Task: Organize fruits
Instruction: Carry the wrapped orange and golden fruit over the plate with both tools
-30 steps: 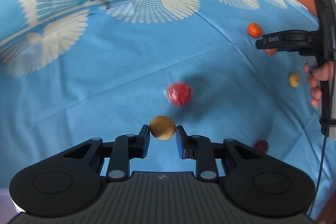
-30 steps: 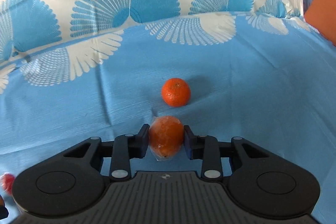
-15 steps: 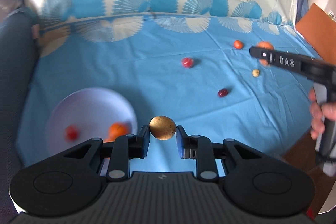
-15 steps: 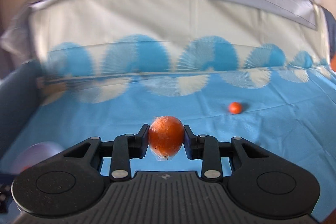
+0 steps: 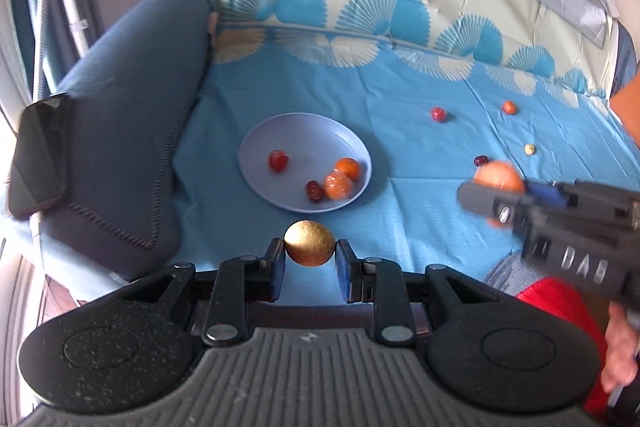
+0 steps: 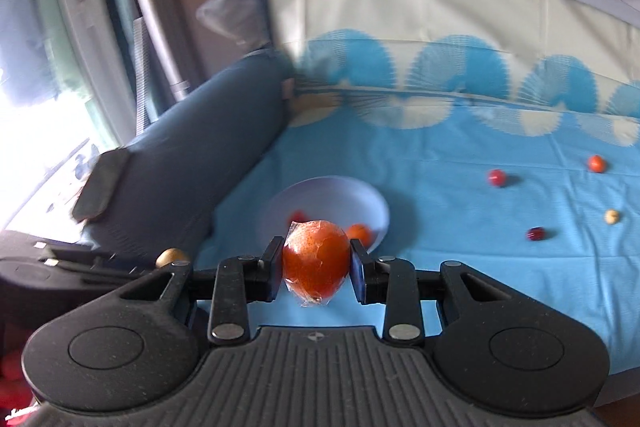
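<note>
- A home: a sofa point(image 5: 132, 131) under a blue fan-print cloth point(image 5: 400, 211)
- A phone point(image 5: 38, 155) on its armrest, left of the tool
- A window point(image 6: 36, 131) farther left

plates 1 point(image 5: 256, 131) | fruits on plate 4 point(image 5: 278, 160) | loose fruits on cloth 4 point(image 5: 439, 114) | fruits held 2 point(image 5: 309, 243) | phones 1 point(image 5: 38, 155)

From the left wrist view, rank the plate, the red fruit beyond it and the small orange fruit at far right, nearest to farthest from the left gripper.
1. Plate: just ahead of the left gripper.
2. Red fruit: further back, right of the plate.
3. Small orange fruit: farthest, back right.
</note>
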Action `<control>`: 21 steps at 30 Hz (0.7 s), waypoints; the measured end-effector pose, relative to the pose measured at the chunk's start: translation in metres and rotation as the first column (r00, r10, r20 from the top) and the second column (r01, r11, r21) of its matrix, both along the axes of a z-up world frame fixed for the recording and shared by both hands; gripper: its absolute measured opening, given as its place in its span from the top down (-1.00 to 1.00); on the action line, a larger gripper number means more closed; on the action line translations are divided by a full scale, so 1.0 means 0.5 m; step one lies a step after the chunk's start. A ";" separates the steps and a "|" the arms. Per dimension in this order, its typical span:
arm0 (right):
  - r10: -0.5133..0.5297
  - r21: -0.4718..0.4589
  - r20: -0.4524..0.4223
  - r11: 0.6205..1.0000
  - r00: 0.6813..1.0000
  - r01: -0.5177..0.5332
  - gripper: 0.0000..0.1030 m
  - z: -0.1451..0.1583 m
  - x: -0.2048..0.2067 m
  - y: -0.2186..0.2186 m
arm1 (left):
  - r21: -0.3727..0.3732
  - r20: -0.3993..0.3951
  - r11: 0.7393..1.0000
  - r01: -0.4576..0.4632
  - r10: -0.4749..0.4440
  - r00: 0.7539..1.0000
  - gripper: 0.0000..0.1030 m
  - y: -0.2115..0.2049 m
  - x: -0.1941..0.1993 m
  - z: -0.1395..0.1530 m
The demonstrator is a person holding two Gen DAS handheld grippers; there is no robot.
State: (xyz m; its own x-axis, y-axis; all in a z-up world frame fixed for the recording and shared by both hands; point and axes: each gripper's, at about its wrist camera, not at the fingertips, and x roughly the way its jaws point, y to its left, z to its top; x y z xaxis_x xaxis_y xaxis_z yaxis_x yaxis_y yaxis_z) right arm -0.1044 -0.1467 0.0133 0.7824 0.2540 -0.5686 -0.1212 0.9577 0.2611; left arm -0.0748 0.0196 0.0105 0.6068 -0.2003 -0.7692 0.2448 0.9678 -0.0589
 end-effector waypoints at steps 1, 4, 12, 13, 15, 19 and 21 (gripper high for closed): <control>0.018 -0.008 0.001 1.000 1.000 -0.018 0.32 0.000 -0.012 0.013 | -0.008 0.007 1.000 -0.003 0.003 1.000 0.43 0.009 -0.009 0.005; 0.046 -0.041 -0.018 0.998 0.999 -0.047 0.32 -0.007 -0.042 0.044 | -0.024 0.032 1.000 -0.014 0.015 0.999 0.43 0.026 -0.033 0.018; 0.041 -0.078 -0.013 0.996 0.999 -0.042 0.32 0.000 -0.078 0.062 | -0.048 0.056 0.999 -0.008 0.011 0.998 0.43 0.038 -0.055 0.030; 0.042 -0.081 -0.006 0.996 0.999 -0.042 0.32 0.003 -0.082 0.063 | -0.048 0.059 0.999 -0.007 0.010 0.998 0.43 0.038 -0.056 0.031; 0.046 -0.087 0.002 0.995 0.999 -0.045 0.32 0.006 -0.087 0.066 | -0.051 0.065 0.999 -0.010 0.013 0.998 0.43 0.037 -0.059 0.034; 0.049 -0.091 0.005 0.995 0.999 -0.048 0.32 0.007 -0.092 0.064 | -0.053 0.063 0.999 -0.010 0.013 0.998 0.43 0.038 -0.059 0.032; 0.048 -0.089 0.001 0.995 0.999 -0.048 0.32 0.005 -0.091 0.062 | -0.050 0.061 0.999 -0.008 0.011 0.998 0.43 0.037 -0.059 0.031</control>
State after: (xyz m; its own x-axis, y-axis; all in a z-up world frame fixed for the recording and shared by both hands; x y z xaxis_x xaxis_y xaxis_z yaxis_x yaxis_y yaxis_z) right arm -0.1498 -0.1158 0.0157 0.7722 0.2400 -0.5883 -0.1686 0.9701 0.1745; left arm -0.1041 0.0380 0.0259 0.6547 -0.2312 -0.7197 0.2405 0.9663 -0.0917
